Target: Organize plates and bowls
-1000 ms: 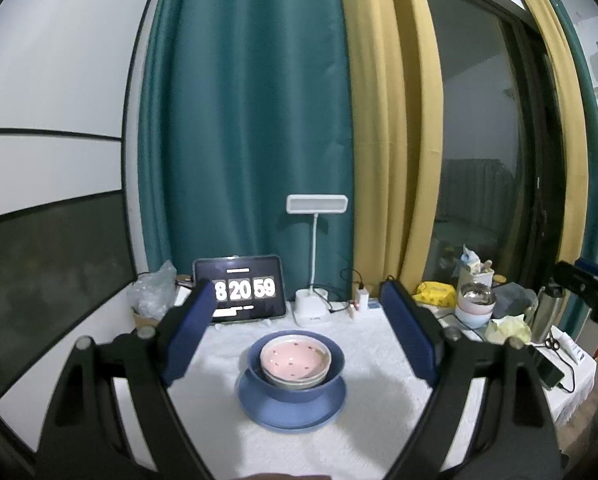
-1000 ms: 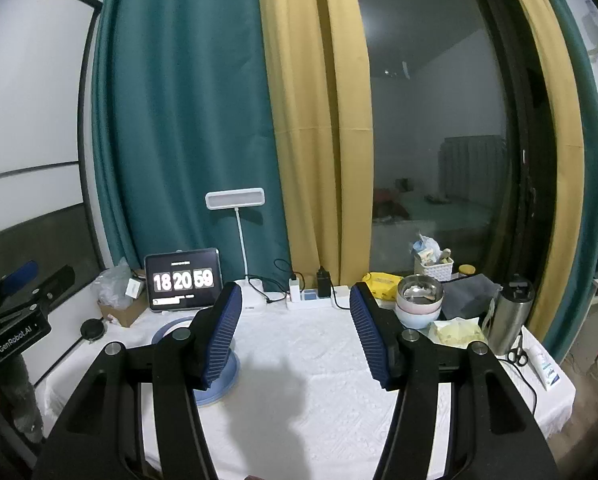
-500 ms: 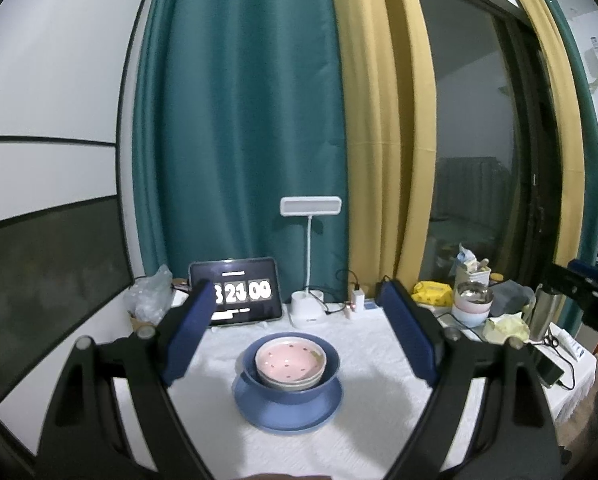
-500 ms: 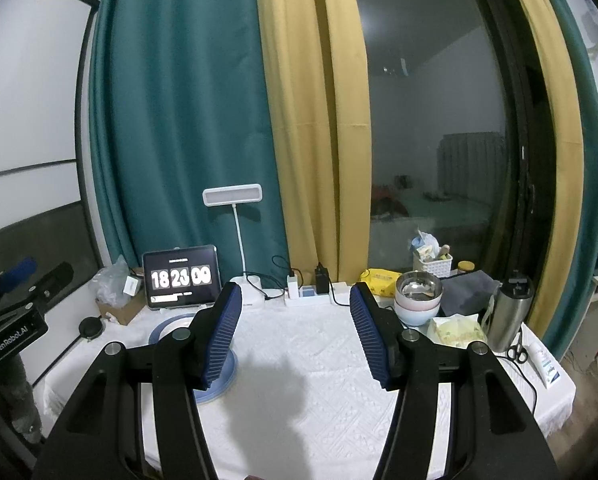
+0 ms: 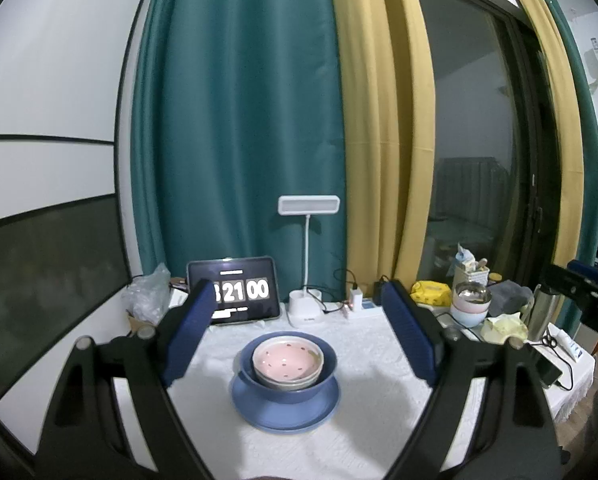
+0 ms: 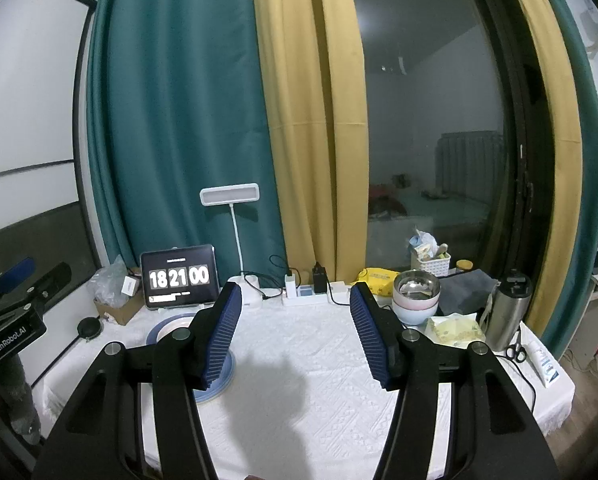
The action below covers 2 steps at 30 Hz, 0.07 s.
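A blue plate (image 5: 285,414) sits on the white tablecloth (image 5: 371,420). On it stands a blue bowl (image 5: 289,384) holding a pink spotted bowl (image 5: 287,360) nested in another pale bowl. My left gripper (image 5: 299,340) is open and empty, held back from and above the stack. My right gripper (image 6: 297,332) is open and empty over the middle of the table; the plate (image 6: 223,376) and bowl rim (image 6: 171,326) show partly behind its left finger. A steel bowl stacked on pastel bowls (image 6: 415,298) stands at the back right.
A tablet clock (image 6: 179,278), a white desk lamp (image 6: 231,200) and a power strip (image 6: 311,298) line the back edge. A steel flask (image 6: 509,310), scissors (image 6: 515,350), yellow cloth (image 6: 455,330) and tube sit at the right. A plastic bag (image 5: 145,298) lies at back left.
Both grippers have drawn back and risen slightly, so the table looks a little farther. The stack has not moved. The clock has ticked over.
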Motion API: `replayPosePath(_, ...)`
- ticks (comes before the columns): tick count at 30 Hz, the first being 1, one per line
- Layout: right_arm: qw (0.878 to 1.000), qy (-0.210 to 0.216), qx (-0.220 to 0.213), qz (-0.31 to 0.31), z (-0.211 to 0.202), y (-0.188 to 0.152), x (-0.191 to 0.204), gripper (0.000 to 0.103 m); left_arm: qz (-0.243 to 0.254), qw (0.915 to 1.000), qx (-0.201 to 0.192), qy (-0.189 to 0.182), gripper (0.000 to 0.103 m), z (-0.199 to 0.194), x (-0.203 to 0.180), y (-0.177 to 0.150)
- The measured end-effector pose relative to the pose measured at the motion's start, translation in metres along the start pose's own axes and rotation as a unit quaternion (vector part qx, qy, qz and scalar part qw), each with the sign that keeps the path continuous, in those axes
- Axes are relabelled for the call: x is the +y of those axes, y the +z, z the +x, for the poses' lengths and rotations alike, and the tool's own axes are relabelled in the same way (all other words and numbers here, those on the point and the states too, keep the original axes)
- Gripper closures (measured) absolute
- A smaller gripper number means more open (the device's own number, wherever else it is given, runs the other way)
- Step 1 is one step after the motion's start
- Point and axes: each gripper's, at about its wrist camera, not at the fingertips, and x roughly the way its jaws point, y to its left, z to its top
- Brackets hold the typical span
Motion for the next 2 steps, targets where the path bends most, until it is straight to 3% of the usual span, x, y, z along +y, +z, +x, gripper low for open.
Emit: replayPosePath(2, 1.0, -0.001, 0.0, 0.0, -0.0001, -0.0003, -0.0002, 0.043, 0.0, 1.0, 0.0, 0.0, 0.017, 0.0003, -0.0007, 0.0)
